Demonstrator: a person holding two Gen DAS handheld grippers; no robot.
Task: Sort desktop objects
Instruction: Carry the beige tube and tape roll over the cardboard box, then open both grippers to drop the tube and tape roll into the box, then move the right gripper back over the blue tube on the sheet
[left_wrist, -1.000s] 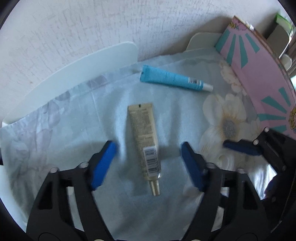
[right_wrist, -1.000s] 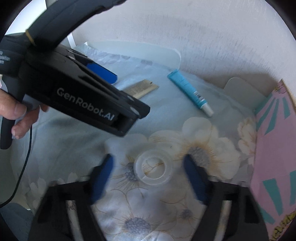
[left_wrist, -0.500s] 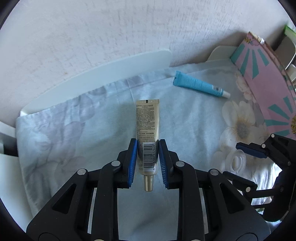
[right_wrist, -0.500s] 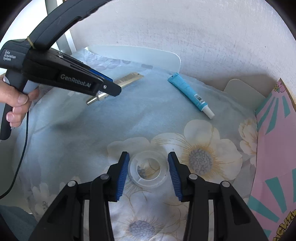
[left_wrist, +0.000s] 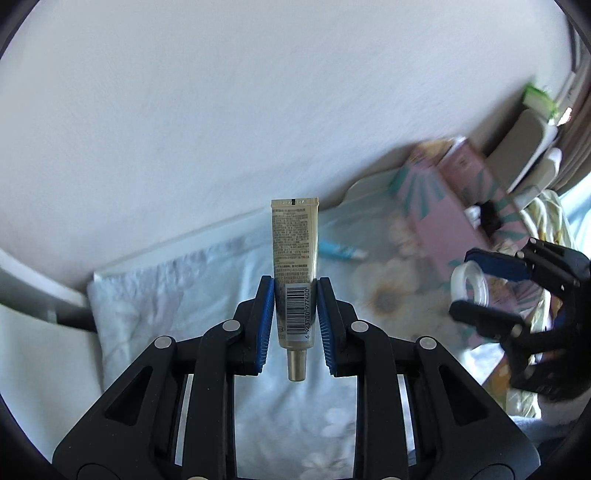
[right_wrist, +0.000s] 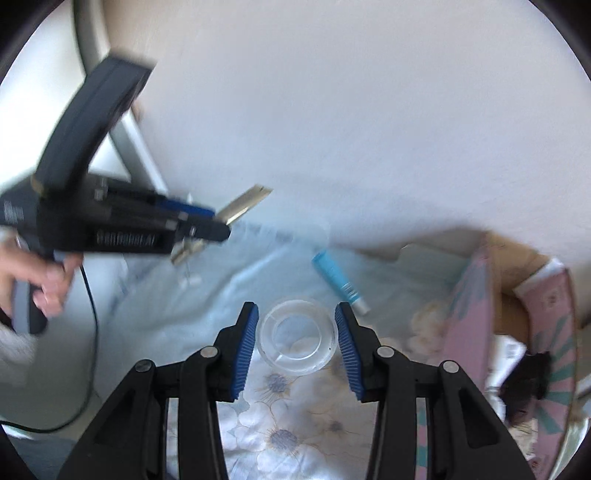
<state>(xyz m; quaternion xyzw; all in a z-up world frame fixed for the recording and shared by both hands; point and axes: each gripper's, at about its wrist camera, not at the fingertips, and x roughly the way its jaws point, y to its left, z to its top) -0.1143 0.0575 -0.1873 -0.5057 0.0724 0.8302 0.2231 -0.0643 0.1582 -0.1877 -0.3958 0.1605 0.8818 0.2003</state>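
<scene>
A tube (left_wrist: 294, 273) sits clamped between the left tongs (left_wrist: 295, 295), above the cloth (left_wrist: 177, 295). A ring (right_wrist: 297, 339) sits within the right tongs (right_wrist: 298, 336). Another tube (right_wrist: 338, 279) lies on the cloth behind (box (right_wrist: 476, 314) to its right).

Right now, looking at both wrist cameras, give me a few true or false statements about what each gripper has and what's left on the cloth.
1. The left gripper is shut on the beige tube. True.
2. The right gripper holds a blue tube. False: it grips the clear tape roll.
3. The blue tube lies on the floral cloth. True.
4. The pink box stands to the left of the blue tube. False: it stands to the right.
</scene>
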